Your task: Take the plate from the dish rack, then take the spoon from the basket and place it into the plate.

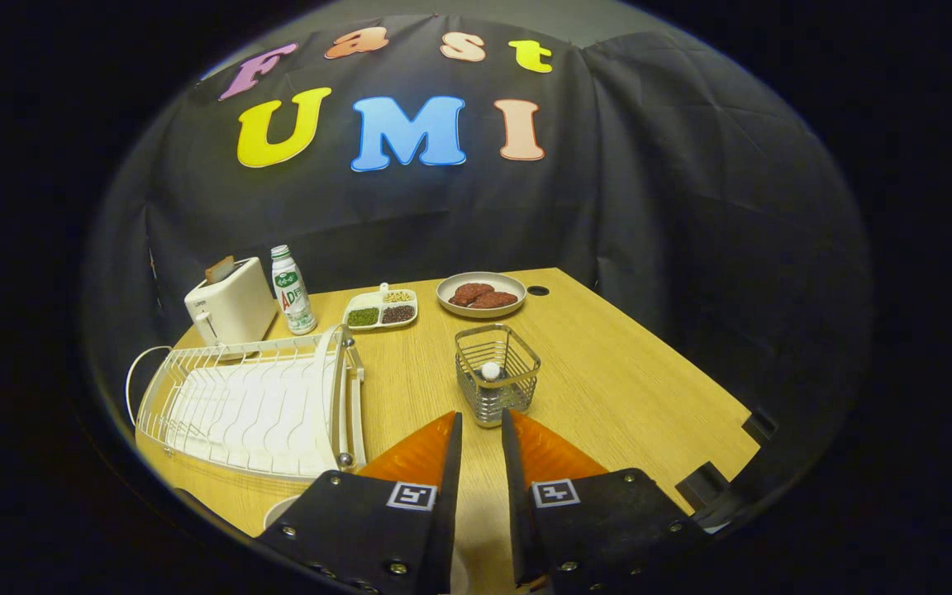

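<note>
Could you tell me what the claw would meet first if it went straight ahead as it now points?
Most likely the wire basket holding the spoon, just ahead of the open claw; depth is hard to judge.

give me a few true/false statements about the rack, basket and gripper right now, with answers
1. The wire basket stands just ahead of the gripper. True.
2. The jaws are shut on the spoon. False: they are apart with nothing between them; the spoon's white end sits in the basket.
3. The dish rack stands beside the basket. True.
4. The toaster lies inside the dish rack. False: it stands on the table beyond the rack.
5. The far plate holds food. True.
</note>
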A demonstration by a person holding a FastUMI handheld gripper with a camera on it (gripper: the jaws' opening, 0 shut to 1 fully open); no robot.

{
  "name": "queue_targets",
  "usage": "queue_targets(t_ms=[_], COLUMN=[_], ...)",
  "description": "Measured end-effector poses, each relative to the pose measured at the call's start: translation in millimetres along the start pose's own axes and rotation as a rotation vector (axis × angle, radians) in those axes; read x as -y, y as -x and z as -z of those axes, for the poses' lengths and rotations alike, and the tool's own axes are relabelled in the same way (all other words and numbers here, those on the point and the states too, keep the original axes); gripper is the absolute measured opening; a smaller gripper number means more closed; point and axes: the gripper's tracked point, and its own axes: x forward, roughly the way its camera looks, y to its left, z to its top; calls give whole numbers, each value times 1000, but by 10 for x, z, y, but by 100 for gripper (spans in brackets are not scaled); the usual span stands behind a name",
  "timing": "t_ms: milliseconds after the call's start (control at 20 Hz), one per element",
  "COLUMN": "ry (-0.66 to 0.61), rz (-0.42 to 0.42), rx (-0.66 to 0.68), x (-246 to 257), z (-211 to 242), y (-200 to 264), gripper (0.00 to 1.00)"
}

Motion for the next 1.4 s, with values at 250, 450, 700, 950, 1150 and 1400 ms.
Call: queue_targets(t_ms=[250, 450, 700, 950, 1150, 1400], ry=[-11, 21, 36, 45, 55, 67], rz=[6, 0, 7, 21, 18, 22], rx=[-4, -22, -47, -61, -69, -68], x=[35, 22, 41, 88, 99, 92], z=[-126, -147, -140, -114, -115, -138], y=[-249, -405, -551, -613, -611, -570], gripper=[28, 28, 28, 28, 8, 1])
